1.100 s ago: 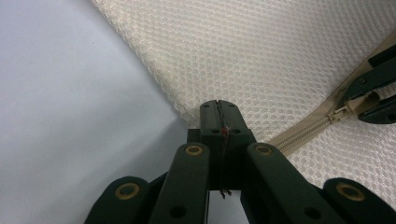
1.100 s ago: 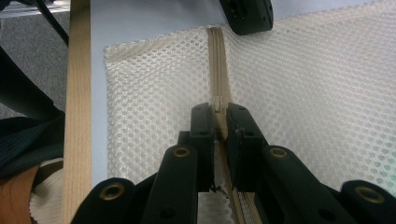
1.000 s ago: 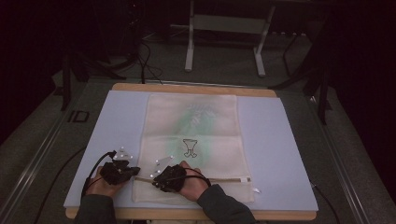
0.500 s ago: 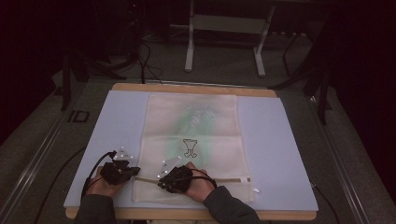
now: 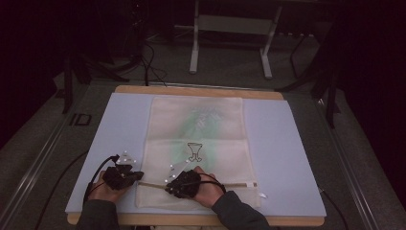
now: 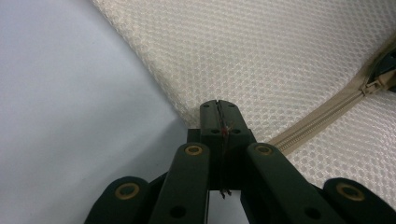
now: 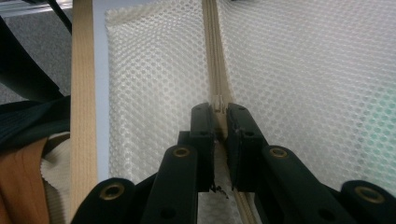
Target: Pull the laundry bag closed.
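Dark floor surrounds my pale blue mat (image 5: 297, 143), where the mesh bag (image 5: 196, 143) with something green inside lies flat, my left gripper (image 6: 218, 112) pinching its corner, my right gripper (image 7: 219, 114) pinching its zipper pull (image 7: 218, 103).

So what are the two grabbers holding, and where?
The left gripper pinches the mesh bag at its zipper's end; the right gripper grips the zipper pull.
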{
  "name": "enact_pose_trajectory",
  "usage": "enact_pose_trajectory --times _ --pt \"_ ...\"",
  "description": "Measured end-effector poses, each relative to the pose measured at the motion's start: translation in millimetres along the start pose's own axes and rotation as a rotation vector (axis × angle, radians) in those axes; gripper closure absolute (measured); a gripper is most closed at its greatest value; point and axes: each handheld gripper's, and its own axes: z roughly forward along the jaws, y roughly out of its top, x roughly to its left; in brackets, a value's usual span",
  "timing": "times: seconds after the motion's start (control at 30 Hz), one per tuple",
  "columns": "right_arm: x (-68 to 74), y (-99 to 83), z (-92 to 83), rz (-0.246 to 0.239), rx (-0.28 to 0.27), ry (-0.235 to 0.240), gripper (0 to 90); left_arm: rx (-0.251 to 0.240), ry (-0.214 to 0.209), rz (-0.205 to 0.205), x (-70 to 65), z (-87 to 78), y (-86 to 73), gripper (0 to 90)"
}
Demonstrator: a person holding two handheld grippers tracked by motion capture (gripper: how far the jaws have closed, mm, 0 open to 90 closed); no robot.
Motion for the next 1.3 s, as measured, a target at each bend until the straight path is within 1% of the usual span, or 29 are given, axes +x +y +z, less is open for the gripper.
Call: enact_pose_trajectory --times 0.27,0.3,0.6,0.8,0.97,1.3 --pt "-2.2 -3.5 -3.6 0.001 0.005 -0.003 82.2 0.003 -0.004 -0.005 0.8 -0.2 0.3 89.9" --pt "-3.6 -5.1 -4.8 0.010 0.000 0.000 82.2 0.006 -0.002 -0.005 0.4 -0.2 0.6 89.9" --pt "-4.2 -8.2 -7.4 0.003 0.011 -0.004 82.2 0.006 -0.002 -0.004 0.4 -0.2 0.6 89.9" --pt "-4.8 -10.9 -11.1 0.007 0.021 -0.007 82.2 0.006 -0.002 -0.004 0.4 -0.2 0.6 89.9" --pt "-6.1 -12.9 -13.4 0.005 0.018 -0.007 82.2 0.006 -0.004 -0.007 0.7 -0.1 0.7 89.9" --pt "-7.6 -17.4 -17.4 0.008 0.028 -0.009 82.2 0.005 -0.004 -0.009 0.8 -0.2 0.6 89.9"
